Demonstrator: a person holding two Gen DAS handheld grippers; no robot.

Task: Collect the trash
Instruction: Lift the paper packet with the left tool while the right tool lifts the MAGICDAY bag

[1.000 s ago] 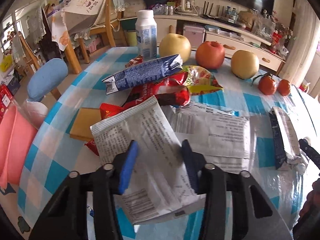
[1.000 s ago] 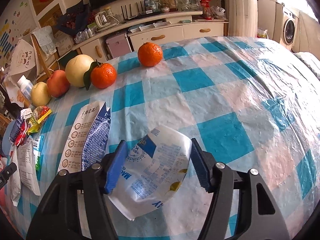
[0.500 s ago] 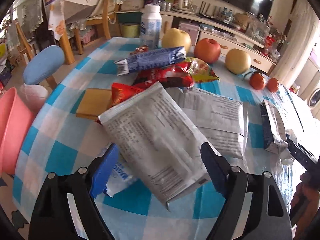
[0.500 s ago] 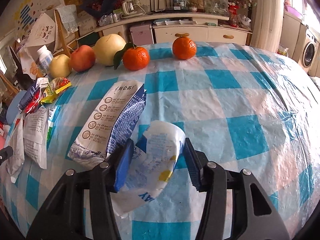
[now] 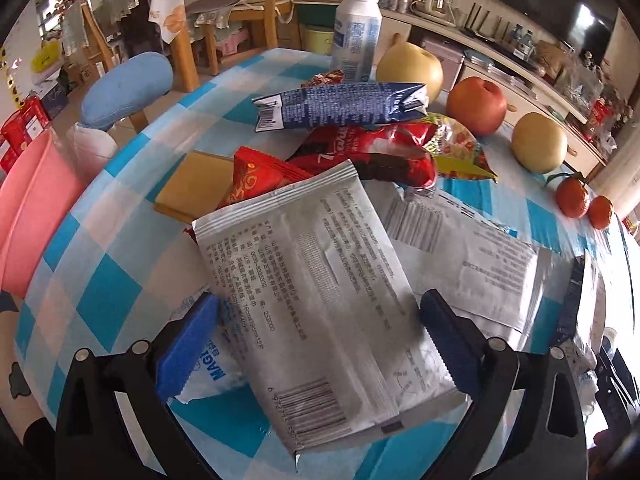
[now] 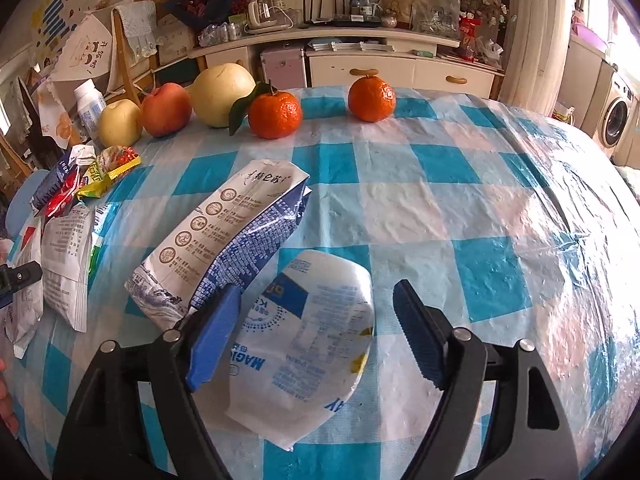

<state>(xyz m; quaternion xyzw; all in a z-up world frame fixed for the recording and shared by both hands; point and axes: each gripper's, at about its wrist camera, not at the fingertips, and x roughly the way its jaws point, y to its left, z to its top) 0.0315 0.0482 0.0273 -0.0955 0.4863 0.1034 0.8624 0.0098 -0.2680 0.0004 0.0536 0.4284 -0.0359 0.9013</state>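
Note:
My left gripper is open, its jaws wide on either side of a silver printed wrapper that lies on the checked table. Behind it is a pile of trash: a second silver wrapper, red snack bags and a blue carton. My right gripper is open around a white and blue pouch that lies on the cloth. A flattened blue and white carton lies just left of it, touching the left finger.
Fruit stands along the far table edge: pears, an apple and two tangerines. A white bottle stands behind the pile. A pink bin and a blue stool are off the table's left edge.
My left gripper has opened wide and let the silver wrapper drop flat onto the table. My right gripper closed somewhat on the pouch, then opened again; the pouch now lies between its jaws.

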